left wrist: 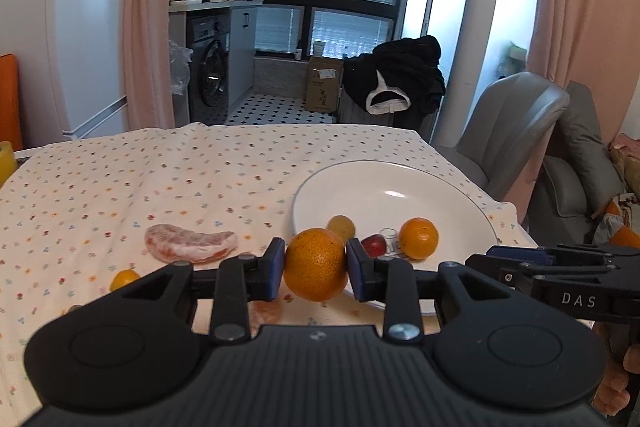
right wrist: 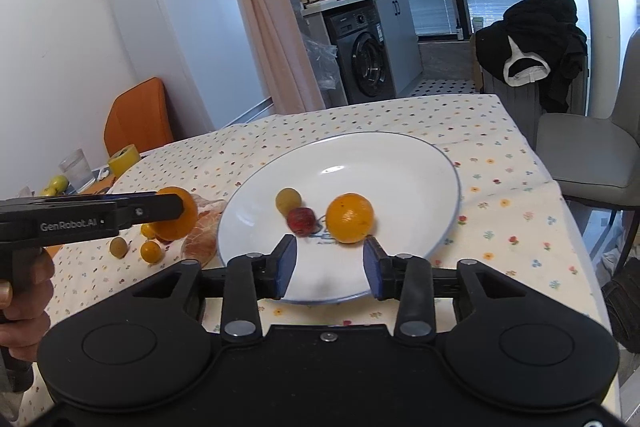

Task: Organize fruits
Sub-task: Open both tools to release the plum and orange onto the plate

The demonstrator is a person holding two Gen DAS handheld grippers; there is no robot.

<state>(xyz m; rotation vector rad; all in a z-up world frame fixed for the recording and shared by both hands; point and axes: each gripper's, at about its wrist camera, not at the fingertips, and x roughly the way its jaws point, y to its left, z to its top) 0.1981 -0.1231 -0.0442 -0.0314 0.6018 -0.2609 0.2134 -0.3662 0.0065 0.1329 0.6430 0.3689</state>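
One orange (left wrist: 316, 264) between left jaws

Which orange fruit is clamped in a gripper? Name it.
The large orange, held between the left gripper pads just short of the plate. The other orange lies free on the plate; the small ones sit on the cloth.

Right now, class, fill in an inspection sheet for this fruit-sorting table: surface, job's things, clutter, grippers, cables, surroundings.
Surface: table under a flower-dotted cloth, wrinkled.
Job's things: white plate holds an orange, a red fruit and a greenish fruit; peeled segment and small fruits lie on the cloth.
Clutter: glass and yellow tape roll at the far edge.
Grippers: left hand-held gripper shut on a large orange; right hand-held gripper open over the plate.
Cables: nothing seen.
Surroundings: fridge, washing machine, grey chair.
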